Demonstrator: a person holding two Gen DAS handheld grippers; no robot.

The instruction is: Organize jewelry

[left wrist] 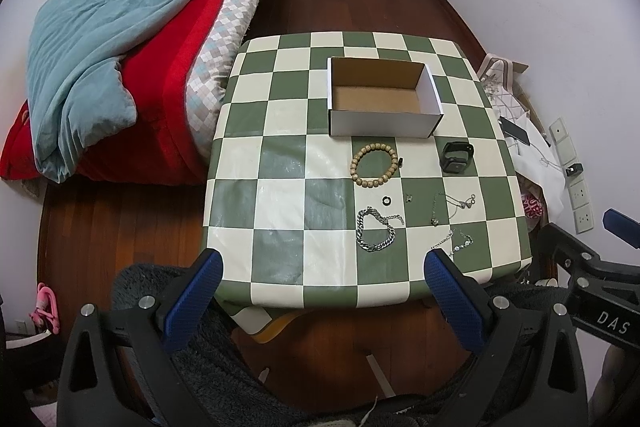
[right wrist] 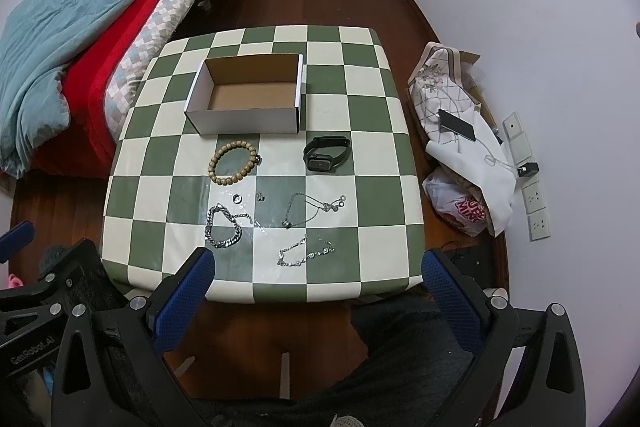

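Table (right wrist: 360, 155): checkered green-and-cream top, seen from its near edge; a bed (left wrist: 168, 67) lies to its left.
Box (right wrist: 244, 121): open cardboard box with nothing in it, on the far half of the table.
Bead bracelet (right wrist: 234, 163): just in front of the box, lying flat in a ring.
Watch (right wrist: 326, 153): black, right of the bead bracelet, apart from it.
Ring (right wrist: 239, 198): small, dark, between the bead bracelet and the chain.
Chain (right wrist: 224, 227): heavy silver links, looped, near the front edge.
Necklaces (right wrist: 308, 211): two thin silver strands right of the chain, one nearer the edge.
Left gripper (left wrist: 322, 267): fingers spread wide, nothing between them, hovering over the table's near edge.
Right gripper (right wrist: 318, 267): likewise wide apart and holding nothing, above the near edge by the necklaces.
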